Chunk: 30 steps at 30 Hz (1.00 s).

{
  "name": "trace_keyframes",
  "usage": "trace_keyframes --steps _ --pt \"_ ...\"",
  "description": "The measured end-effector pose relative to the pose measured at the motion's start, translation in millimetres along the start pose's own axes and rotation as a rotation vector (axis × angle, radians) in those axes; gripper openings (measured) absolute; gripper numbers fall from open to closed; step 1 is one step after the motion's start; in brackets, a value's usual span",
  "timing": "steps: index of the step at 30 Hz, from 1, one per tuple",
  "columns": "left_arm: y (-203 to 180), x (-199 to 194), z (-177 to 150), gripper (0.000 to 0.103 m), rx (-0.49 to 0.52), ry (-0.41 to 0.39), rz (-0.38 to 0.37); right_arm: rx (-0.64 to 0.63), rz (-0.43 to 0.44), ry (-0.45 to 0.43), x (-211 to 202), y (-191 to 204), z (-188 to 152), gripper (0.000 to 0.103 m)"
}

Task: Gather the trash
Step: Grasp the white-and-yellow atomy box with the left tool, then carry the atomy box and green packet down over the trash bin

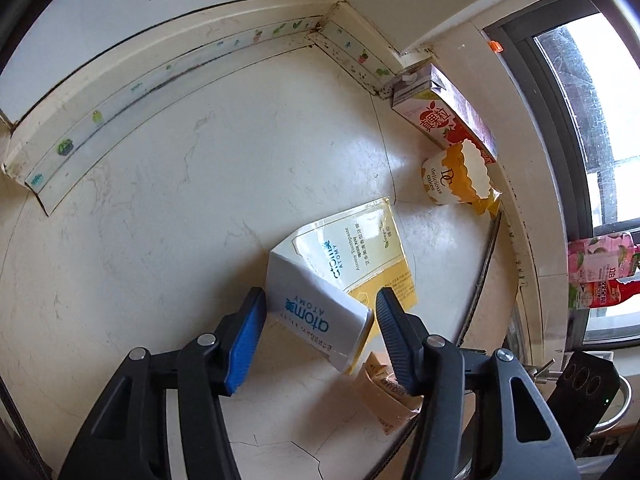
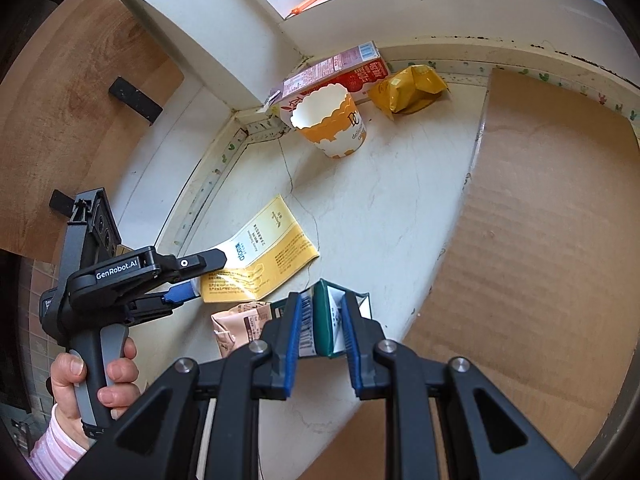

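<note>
Straddling the raised white end of a flattened white-and-yellow cardboard toothpaste box (image 1: 320, 304), the left tool (image 1: 320, 316) stands about half open. Its blue pad sits just beside one side of the flap and its black finger just beside the other, and I cannot see either pressing on the card, so the box does not look gripped yet. The box lies on the pale marbled worktop (image 1: 160, 200), its yellow end flat and its white end folded up toward the tool.

The right tool (image 2: 322, 324) is nearly closed, pinching a small dark green and white carton (image 2: 322, 320) between its blue pads.

Other trash waits nearby: a crumpled beige wrapper (image 2: 236, 322) just beside the box, a white-and-orange scalloped paper cake cup (image 2: 336, 128) near the corner, a red-and-white drink carton (image 2: 340, 74) behind it, and a crinkled yellow foil packet (image 2: 408, 88) beside that.

The main risk, as I judge it, is the thin flap buckling or sliding out if the left tool closes on the edge alone, leaving the box behind. Closing too low could catch the beige wrapper as well. The green carton is held near its end and might twist loose if the right hand swings quickly.
</note>
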<state>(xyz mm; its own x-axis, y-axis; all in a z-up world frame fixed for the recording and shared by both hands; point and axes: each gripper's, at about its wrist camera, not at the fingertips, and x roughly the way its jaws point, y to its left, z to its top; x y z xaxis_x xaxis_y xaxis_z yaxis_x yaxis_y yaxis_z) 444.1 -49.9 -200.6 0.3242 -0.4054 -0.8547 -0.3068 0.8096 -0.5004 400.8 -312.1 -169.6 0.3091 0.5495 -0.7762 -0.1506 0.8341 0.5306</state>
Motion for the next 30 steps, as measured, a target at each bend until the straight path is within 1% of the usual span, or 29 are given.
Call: trace_keyframes --steps 1,4,7,12,17,23,30 --pt "-2.1 2.2 -0.4 0.052 -0.004 0.003 0.004 0.001 0.002 -0.001 -0.8 -0.2 -0.9 0.020" --pt "-4.1 3.8 -0.3 0.051 -0.019 0.005 0.009 0.005 0.004 -0.002 -2.5 -1.5 -3.8 0.020" --pt "-8.8 1.9 -1.8 0.051 -0.005 -0.005 0.027 0.015 0.011 -0.001 -3.3 -3.5 -5.9 0.020" --pt "-18.7 -13.8 -10.3 0.050 0.058 -0.036 0.031 0.028 0.027 -0.008 -9.4 -4.8 -9.2 0.019" --pt "-25.3 -39.3 -24.1 0.050 0.112 -0.068 0.039 0.021 0.031 -0.017 -19.7 0.3 -15.7 0.019" --pt "-25.9 -80.1 -53.8 0.050 0.186 -0.111 0.074 0.013 0.029 -0.037 -40.5 13.4 -34.8 0.019" --pt "-10.8 -135.8 -108.4 0.050 0.276 -0.153 0.098 0.014 0.013 -0.076 -74.0 36.3 -72.7 0.019"
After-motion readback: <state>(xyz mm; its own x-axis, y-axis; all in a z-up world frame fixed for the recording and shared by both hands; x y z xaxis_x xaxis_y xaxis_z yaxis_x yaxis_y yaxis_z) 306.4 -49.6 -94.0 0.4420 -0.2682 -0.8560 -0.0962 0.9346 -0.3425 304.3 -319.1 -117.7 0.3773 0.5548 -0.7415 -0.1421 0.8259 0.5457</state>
